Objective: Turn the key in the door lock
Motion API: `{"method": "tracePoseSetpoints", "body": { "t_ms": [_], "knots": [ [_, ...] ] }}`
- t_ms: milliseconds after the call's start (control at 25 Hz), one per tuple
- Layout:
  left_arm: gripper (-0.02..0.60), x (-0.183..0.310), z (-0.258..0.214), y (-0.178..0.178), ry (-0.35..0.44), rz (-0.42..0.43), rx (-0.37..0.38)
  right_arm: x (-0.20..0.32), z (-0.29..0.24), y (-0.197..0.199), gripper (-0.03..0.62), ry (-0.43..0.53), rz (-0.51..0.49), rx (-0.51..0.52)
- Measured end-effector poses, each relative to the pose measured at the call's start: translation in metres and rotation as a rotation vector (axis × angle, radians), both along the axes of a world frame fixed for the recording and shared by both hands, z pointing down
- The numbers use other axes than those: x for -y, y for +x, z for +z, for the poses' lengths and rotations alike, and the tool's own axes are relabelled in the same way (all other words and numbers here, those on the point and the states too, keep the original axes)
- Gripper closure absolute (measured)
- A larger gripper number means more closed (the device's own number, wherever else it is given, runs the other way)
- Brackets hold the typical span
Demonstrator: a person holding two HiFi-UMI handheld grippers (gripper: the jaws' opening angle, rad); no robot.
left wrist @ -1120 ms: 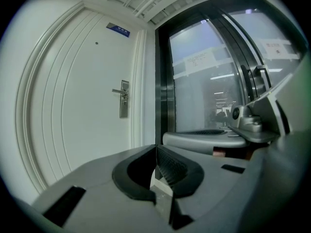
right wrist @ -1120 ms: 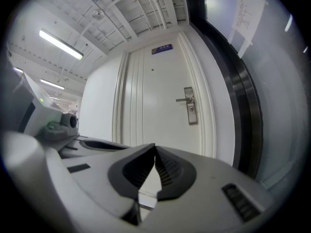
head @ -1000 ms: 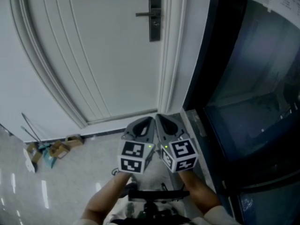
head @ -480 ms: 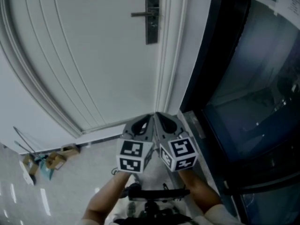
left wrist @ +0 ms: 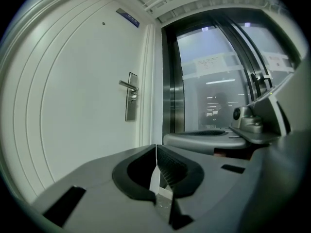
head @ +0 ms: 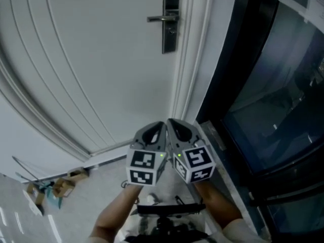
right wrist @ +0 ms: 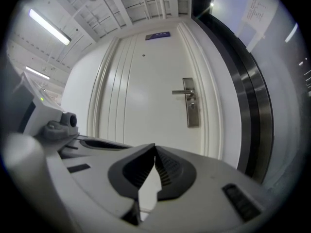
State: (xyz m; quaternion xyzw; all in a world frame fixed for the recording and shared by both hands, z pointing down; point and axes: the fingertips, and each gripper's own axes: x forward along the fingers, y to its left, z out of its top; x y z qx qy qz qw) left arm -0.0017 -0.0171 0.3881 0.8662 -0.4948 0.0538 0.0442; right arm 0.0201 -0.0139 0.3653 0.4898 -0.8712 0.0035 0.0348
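Above white door [head: 101, 59], blue sign [right wrist: 158, 35] unreadable; left claw [left wrist: 156, 147], right claw [right wrist: 155, 146] closed, empty.

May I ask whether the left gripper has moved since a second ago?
Yes. The left gripper has advanced toward the door; its tips now overlap the door above its bottom edge.

The left gripper [head: 160, 126] and the right gripper [head: 173, 123] are held side by side in front of the body, pointing forward, with their tips almost touching each other. Each gripper's jaws are pressed together with nothing between them. The left marker cube [head: 146, 167] and the right marker cube [head: 195, 165] face upward. The left forearm [head: 117, 212] and the right forearm [head: 218, 206] angle inward toward each other.
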Motion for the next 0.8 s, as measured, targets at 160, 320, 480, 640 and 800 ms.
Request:
{"method": "tracePoseSetpoints", "body": {
  "t_ms": [160,320,480,640,800],
  "knots": [
    [0.563,0.016,-0.001,-0.014,0.002,0.028,0.004,0.016,0.000,-0.012,0.586,0.002,0.031,-0.001],
    [0.563,0.035,-0.002,-0.027,0.003,0.049,0.009,0.033,-0.003,-0.024,0.586,0.011,0.057,-0.002],
    [0.563,0.049,-0.001,-0.032,-0.003,0.062,-0.009,0.044,0.001,-0.029,0.586,0.014,0.065,-0.018],
    [0.563,0.059,-0.003,-0.029,0.007,0.078,-0.004,0.053,-0.002,-0.028,0.586,0.029,0.074,-0.025],
    [0.563,0.077,-0.003,-0.021,0.009,0.086,0.008,0.071,-0.002,-0.023,0.586,0.025,0.079,-0.033]
  ]
}}
